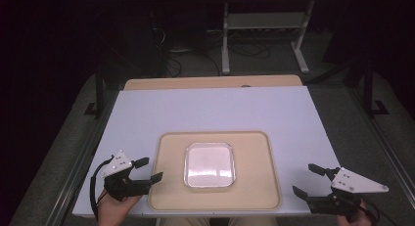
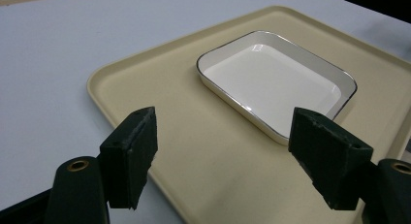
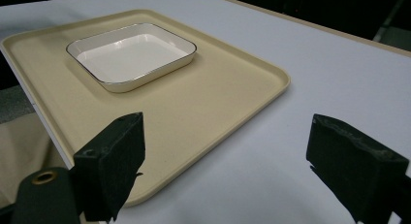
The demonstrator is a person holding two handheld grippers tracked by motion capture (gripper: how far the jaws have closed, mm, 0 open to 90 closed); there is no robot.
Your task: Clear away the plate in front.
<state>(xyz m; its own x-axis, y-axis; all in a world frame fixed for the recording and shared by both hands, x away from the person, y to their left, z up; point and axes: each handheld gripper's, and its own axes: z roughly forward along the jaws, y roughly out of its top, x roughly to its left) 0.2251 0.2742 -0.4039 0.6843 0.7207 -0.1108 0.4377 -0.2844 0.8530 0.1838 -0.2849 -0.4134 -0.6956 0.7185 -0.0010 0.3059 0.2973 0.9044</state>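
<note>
Risk of tipping: in the high view, the left gripper (image 1: 152, 169) is held spread at 9 o'clock of the tray (image 1: 171, 196), the right gripper (image 1: 308, 180) spread at 3 o'clock. In the gripper views, nothing is pinched; an uneven lift could slide the dish (image 2: 271, 83) off-centre.

- From the high view the room is dim, the floor and far wall nearly black, and the picture is soft and grainy.
- Overhead light glares off the white dish (image 1: 209, 165), right of the left gripper (image 1: 151, 169).
- In both gripper views the black jaws cast soft shadows on the tray (image 2: 194, 151).
</note>
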